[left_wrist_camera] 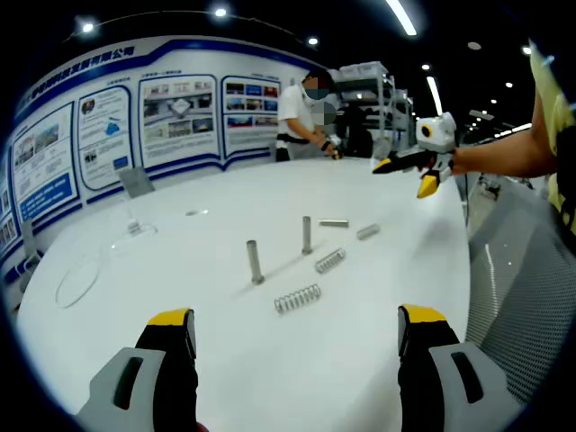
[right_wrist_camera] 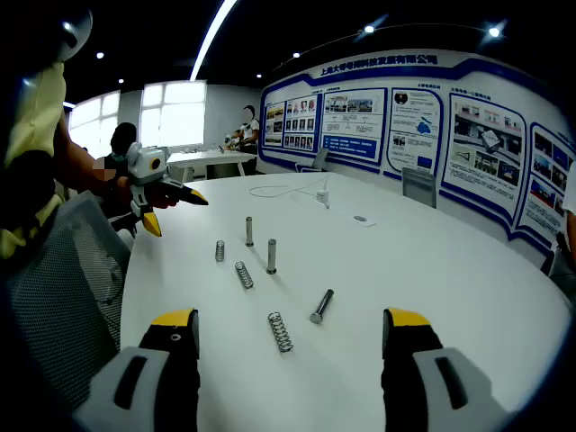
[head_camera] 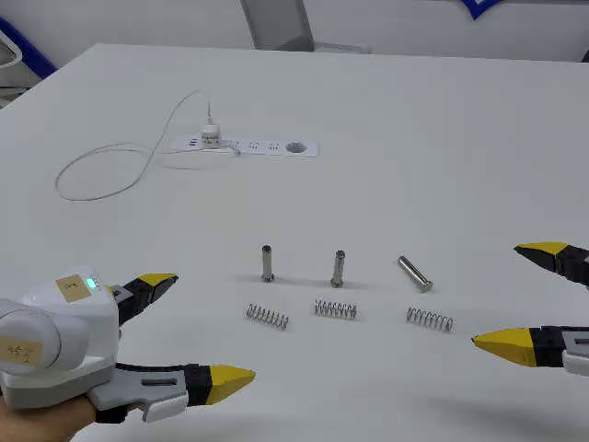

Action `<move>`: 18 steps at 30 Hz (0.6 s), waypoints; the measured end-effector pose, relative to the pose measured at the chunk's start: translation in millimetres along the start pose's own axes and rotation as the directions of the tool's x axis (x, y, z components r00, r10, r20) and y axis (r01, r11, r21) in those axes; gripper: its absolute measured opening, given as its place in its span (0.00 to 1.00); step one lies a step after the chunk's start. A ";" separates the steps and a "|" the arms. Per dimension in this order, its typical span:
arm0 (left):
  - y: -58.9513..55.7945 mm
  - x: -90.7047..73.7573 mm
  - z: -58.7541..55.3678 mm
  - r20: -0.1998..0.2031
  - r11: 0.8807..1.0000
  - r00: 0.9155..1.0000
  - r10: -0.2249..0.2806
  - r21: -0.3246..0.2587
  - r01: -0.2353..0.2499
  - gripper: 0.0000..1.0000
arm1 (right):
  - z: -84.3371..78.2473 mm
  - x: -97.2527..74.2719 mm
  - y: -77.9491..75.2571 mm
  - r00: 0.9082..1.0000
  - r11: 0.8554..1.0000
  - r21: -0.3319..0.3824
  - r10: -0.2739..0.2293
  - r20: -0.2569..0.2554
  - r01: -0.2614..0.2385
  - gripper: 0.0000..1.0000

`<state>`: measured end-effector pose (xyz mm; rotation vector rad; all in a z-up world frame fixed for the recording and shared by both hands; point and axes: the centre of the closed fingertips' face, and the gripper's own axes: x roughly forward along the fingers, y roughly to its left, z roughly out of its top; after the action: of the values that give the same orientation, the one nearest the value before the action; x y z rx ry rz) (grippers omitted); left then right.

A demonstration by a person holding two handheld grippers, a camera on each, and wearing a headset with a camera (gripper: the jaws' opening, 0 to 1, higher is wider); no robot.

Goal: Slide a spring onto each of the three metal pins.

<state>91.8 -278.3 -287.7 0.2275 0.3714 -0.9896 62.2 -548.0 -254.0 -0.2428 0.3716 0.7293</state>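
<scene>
In the head view the right gripper (head_camera: 496,294) was cut by the right edge, so just its two yellow-tipped jaws came into the picture. The left gripper (head_camera: 213,325) ran off the bottom left corner, and the hand (head_camera: 41,425) holding it was mostly out of frame. The writing on its paper labels (head_camera: 74,287) was too small to read (likewise the wall posters (right_wrist_camera: 414,117) in the right gripper view). A chair (head_camera: 279,23) was cropped by the top edge.
</scene>
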 end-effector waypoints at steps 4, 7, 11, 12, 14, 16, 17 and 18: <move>-0.2 0.1 -0.2 -0.001 1.000 1.000 0.000 0.001 0.000 0.95 | 1.6 1.2 -1.4 1.000 1.000 -0.002 0.000 -0.003 0.000 0.84; -0.1 0.0 0.1 0.001 1.000 1.000 0.001 -0.001 -0.001 0.95 | 3.6 2.1 -2.7 1.000 1.000 -0.003 -0.001 0.002 0.001 0.84; 0.4 -0.6 0.6 0.000 1.000 1.000 0.002 0.001 -0.002 0.95 | 4.7 3.8 -3.8 1.000 1.000 -0.003 0.000 0.000 0.000 0.83; 0.5 -0.7 0.7 0.000 1.000 1.000 0.002 0.002 -0.002 0.95 | 5.0 4.3 -3.7 1.000 1.000 -0.005 0.001 0.000 -0.001 0.83; 0.4 -0.9 1.4 0.002 1.000 1.000 0.002 0.002 -0.002 0.95 | 6.5 5.8 -5.0 1.000 1.000 -0.006 0.000 -0.001 0.000 0.83; 0.1 -0.9 2.0 0.002 1.000 1.000 0.003 0.003 -0.003 0.95 | 8.7 7.9 -7.3 1.000 1.000 -0.006 -0.004 -0.002 0.004 0.82; 0.0 -1.0 2.2 0.003 1.000 1.000 0.003 0.004 -0.003 0.95 | 9.1 8.9 -8.5 1.000 1.000 -0.006 -0.006 -0.004 0.006 0.82; -0.2 -0.9 2.4 0.003 1.000 1.000 0.003 0.003 -0.003 0.95 | 10.1 10.7 -9.4 1.000 1.000 -0.005 -0.006 -0.008 0.006 0.81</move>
<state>91.6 -278.6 -285.1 0.2294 0.3665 -0.9876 78.5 -544.9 -248.4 -0.2521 0.3769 0.7236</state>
